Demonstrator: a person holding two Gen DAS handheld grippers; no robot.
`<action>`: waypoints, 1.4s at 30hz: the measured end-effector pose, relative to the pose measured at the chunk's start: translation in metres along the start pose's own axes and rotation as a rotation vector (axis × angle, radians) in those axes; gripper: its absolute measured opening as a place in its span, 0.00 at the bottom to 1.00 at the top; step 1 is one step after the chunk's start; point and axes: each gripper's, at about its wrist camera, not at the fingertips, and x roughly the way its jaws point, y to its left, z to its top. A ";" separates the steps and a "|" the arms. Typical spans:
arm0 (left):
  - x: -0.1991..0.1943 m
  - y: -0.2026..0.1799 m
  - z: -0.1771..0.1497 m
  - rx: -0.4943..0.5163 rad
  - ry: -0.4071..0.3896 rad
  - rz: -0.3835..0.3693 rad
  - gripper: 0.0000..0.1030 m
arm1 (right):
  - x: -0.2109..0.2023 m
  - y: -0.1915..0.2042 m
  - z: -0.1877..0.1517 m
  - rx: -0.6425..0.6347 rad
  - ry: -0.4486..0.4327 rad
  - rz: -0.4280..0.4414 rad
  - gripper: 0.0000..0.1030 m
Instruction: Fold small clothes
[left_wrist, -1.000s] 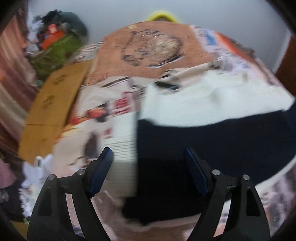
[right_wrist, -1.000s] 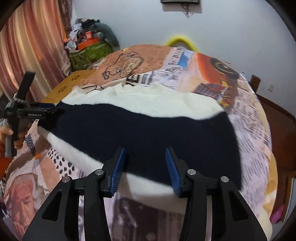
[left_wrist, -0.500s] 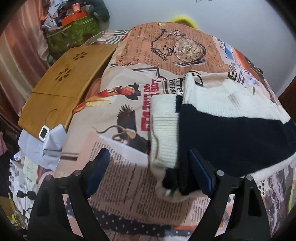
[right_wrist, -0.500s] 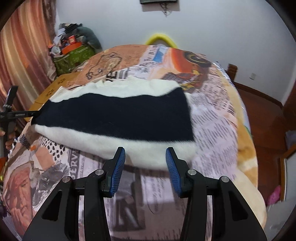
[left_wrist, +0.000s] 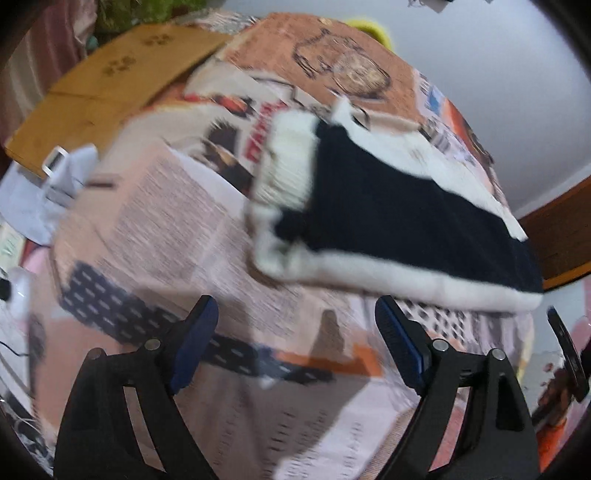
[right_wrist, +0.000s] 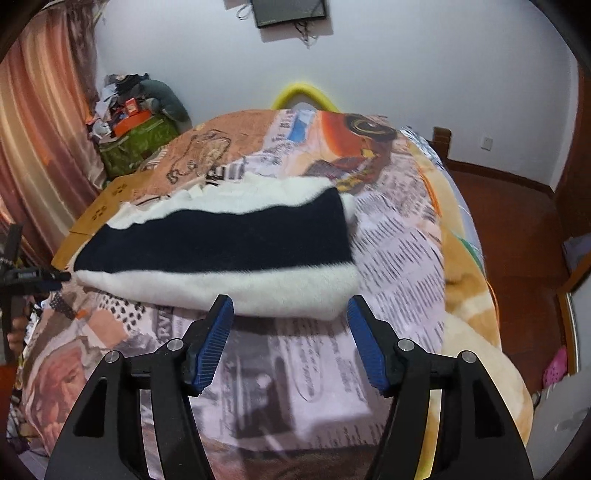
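A folded white and dark navy knitted garment (left_wrist: 388, 218) lies on the printed bed cover (left_wrist: 177, 229); it also shows in the right wrist view (right_wrist: 229, 251). My left gripper (left_wrist: 295, 343) is open and empty, held back from the garment's near left corner. My right gripper (right_wrist: 290, 339) is open and empty, just short of the garment's white near edge. The left gripper shows at the far left of the right wrist view (right_wrist: 33, 277). The right gripper's edge shows at the far right of the left wrist view (left_wrist: 565, 354).
A wooden lap table (left_wrist: 110, 85) lies at the bed's left side, with grey cloth and a small device (left_wrist: 55, 162) beside it. A pile of clutter (right_wrist: 136, 129) stands by the curtain (right_wrist: 40, 129). The bed's right edge drops to a wooden floor (right_wrist: 509, 210).
Both grippers have pulled back from the garment toward the near edge of the bed. The right gripper's jaws have opened wider. The garment lies let go on the cover.
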 end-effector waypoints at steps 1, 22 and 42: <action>0.004 -0.006 -0.003 0.001 0.015 -0.026 0.84 | 0.002 0.004 0.002 -0.012 -0.002 0.005 0.58; 0.053 -0.016 0.064 -0.160 -0.092 -0.086 0.46 | 0.079 0.060 0.008 -0.201 0.063 0.009 0.59; -0.039 -0.098 0.091 0.123 -0.350 0.050 0.29 | 0.043 0.032 0.014 -0.133 -0.006 0.005 0.59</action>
